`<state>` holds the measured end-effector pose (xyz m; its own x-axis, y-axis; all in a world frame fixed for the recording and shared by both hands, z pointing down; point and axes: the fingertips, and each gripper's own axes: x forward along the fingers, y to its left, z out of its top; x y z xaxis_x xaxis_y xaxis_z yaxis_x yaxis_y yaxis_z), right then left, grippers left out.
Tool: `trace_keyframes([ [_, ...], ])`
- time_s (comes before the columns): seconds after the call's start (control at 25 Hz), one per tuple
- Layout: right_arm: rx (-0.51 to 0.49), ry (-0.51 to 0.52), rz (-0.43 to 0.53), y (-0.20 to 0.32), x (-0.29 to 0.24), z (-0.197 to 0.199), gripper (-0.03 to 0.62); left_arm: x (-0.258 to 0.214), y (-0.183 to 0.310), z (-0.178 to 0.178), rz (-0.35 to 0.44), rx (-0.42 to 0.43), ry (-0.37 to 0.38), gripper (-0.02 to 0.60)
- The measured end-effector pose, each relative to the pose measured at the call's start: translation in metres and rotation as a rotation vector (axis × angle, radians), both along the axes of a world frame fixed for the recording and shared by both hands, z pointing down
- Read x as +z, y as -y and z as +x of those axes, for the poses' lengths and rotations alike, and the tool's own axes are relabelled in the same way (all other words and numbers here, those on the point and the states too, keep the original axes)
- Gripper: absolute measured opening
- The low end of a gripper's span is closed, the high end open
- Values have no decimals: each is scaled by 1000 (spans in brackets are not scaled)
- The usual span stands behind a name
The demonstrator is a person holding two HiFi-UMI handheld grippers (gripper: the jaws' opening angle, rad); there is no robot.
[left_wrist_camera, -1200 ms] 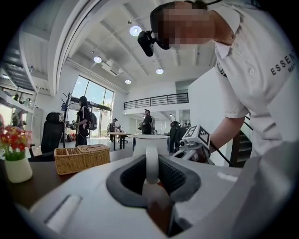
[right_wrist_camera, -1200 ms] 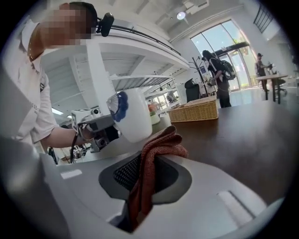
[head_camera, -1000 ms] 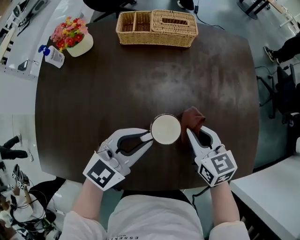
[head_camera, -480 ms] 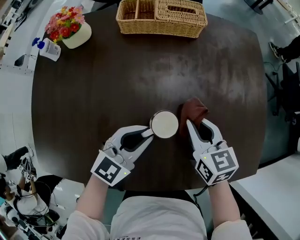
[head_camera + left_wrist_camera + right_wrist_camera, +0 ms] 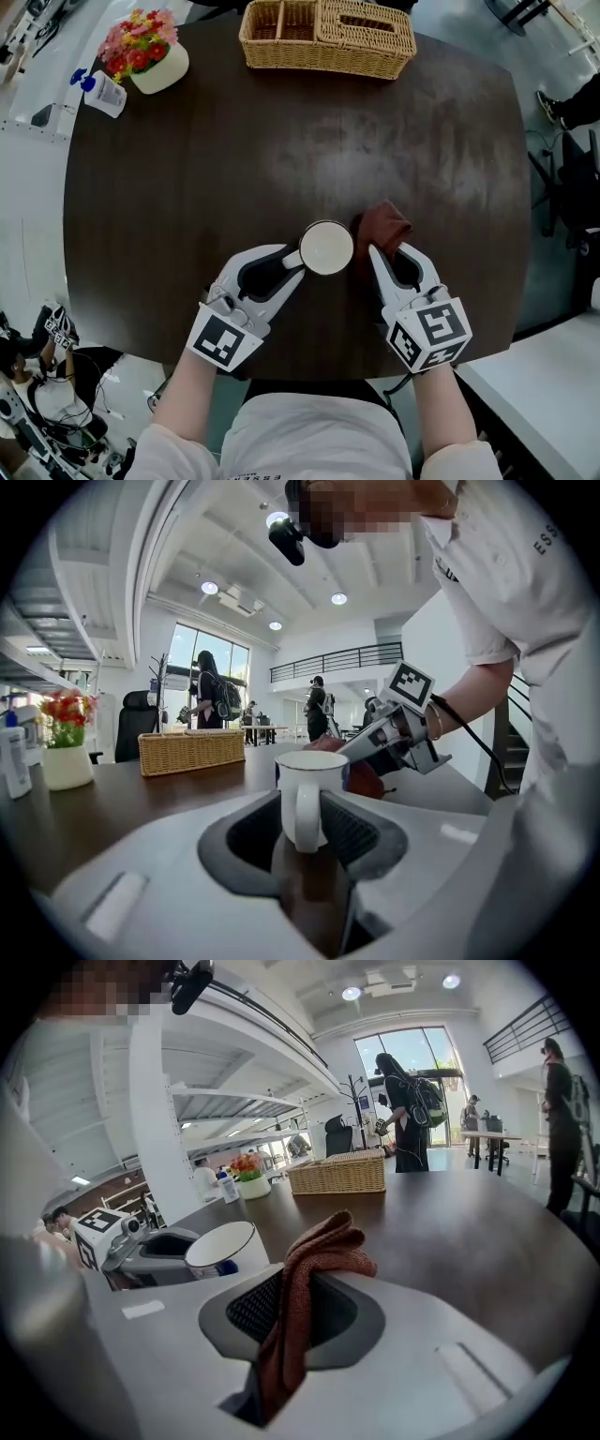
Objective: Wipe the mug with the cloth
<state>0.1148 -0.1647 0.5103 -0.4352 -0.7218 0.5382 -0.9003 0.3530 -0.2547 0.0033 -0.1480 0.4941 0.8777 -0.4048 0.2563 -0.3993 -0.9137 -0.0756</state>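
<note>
Nearest the person, the left gripper [image 5: 291,266] has its jaws pressed together on the handle [image 5: 305,803] of the white mug [image 5: 327,247]. The handle points back at about 8 o'clock from the mug's body, so the mug stands upright on the dark table [image 5: 187,187] just past the fingertips. At 3 o'clock from it, the right gripper [image 5: 394,259] pinches the rust-brown cloth [image 5: 382,225]. In the right gripper view the fabric runs up between the closed jaws and flops over in a loose bunch above them [image 5: 314,1260].

The coming move turns on this: the mug lies at about 10 o'clock from the right gripper's fingertips, and the cloth's free bunch sits at about 2 o'clock from the mug's rim, just beside its wall. Whether the cloth touches the mug I cannot tell. The wipe looks about to begin. Judging from this, the right gripper needs a short sweep toward 9 o'clock to lay fabric on the outer wall while the left steadies the mug.

Farther off, at 12 o'clock, a wicker basket [image 5: 328,37] sits at the table's far edge. At 10 o'clock stand a pot of flowers [image 5: 150,58] and a small bottle [image 5: 101,94].
</note>
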Motion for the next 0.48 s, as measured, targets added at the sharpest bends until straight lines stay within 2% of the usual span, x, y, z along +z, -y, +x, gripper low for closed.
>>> trace_keyframes([
  [0.12, 7, -9, 9, -8, -6, 2, 81, -20, -5, -9, 14, -58, -5, 123],
  [0.2, 21, -19, 33, -11, -17, 5, 81, -41, -5, -16, -18, -134, -74, 123],
  [0.28, 37, -38, 64, -14, -31, 8, 81, -65, -3, -20, -13, -213, -135, 123],
  [0.4, 45, -87, 120, -28, -57, 8, 81, -95, -6, -24, 45, -291, -123, 121],
  [0.48, 38, -114, 164, -39, -80, 7, 81, -117, -12, -26, 52, -347, -136, 120],
])
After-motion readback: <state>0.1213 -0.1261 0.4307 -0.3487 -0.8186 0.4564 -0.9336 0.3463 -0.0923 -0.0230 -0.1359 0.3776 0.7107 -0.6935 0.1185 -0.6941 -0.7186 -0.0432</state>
